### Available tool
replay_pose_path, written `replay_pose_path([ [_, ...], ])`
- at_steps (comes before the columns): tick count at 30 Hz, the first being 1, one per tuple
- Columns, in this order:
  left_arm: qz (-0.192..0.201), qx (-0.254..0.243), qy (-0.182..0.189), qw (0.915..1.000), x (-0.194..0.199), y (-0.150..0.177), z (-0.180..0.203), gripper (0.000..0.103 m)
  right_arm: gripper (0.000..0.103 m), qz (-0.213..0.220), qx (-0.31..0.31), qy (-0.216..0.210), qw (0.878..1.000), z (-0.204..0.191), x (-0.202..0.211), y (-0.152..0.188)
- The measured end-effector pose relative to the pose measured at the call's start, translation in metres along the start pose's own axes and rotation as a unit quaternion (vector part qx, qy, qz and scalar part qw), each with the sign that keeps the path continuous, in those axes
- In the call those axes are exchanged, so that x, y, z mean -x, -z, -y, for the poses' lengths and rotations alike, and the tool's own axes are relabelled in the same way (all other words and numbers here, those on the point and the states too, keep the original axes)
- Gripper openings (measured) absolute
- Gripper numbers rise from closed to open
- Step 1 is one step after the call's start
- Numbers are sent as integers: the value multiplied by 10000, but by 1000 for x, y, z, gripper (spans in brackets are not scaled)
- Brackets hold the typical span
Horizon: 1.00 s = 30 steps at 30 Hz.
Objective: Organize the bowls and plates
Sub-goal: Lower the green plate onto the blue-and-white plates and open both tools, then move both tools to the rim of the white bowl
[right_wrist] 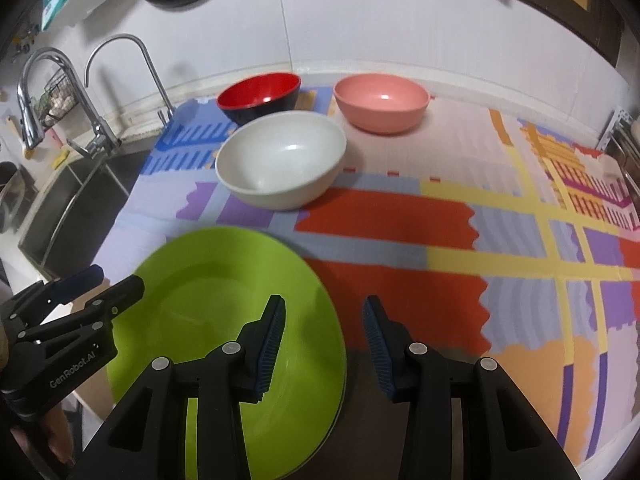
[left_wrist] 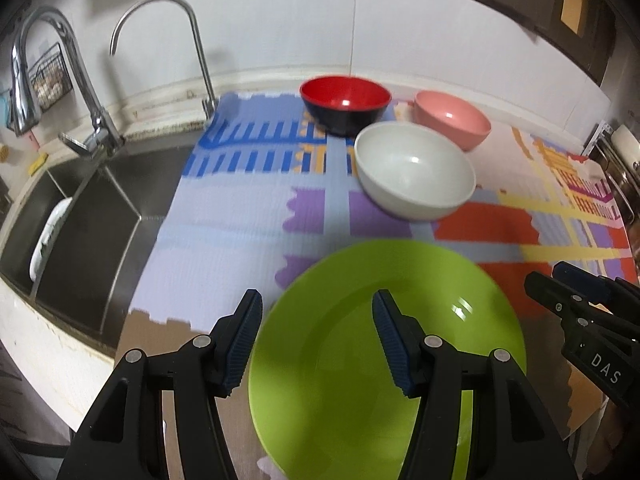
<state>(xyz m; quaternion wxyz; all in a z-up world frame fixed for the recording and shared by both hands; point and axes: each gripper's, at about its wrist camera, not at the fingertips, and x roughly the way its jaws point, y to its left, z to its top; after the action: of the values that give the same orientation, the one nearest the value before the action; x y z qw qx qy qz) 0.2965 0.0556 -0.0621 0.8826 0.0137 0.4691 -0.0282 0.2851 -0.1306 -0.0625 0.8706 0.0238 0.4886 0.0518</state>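
Note:
A lime-green plate lies at the near edge of the colourful mat, with a second green rim showing under it. My left gripper hangs open above the plate's left rim, its pads clear of it. My right gripper stands open over the right rim, also touching nothing. Each gripper shows in the other's view: the right gripper and the left gripper. Farther back stand a white bowl, a red-and-black bowl and a pink bowl, all upright.
A steel sink lies left of the mat, with two tall faucets behind it and a white item leaning inside. A metal rack stands at the far right. The patterned mat stretches to the right.

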Motion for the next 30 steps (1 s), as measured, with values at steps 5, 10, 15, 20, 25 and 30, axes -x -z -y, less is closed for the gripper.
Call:
replay_pose_path([
  [5,219,-44,-18,9997,2,-18,3,57,42,207,-26,32,9998,5,5,-17],
  [10,376,-97,-34,9992,1,-37,7,57,42,439,-49,67,9990,9,8,-34],
  [15,442,-134,-32,9989,-4,-54,11,56,42,595,-81,68,9982,13,7,-51],
  [20,411,-150,-5,9990,-18,-68,12,56,42,669,-66,8,9977,15,-1,-68],
  [25,349,-195,11,9992,-33,-80,13,56,42,630,-45,-57,9980,14,-14,-79],
  [30,246,-250,3,9994,-51,-90,14,56,42,512,-31,-100,9986,14,-31,-88],
])
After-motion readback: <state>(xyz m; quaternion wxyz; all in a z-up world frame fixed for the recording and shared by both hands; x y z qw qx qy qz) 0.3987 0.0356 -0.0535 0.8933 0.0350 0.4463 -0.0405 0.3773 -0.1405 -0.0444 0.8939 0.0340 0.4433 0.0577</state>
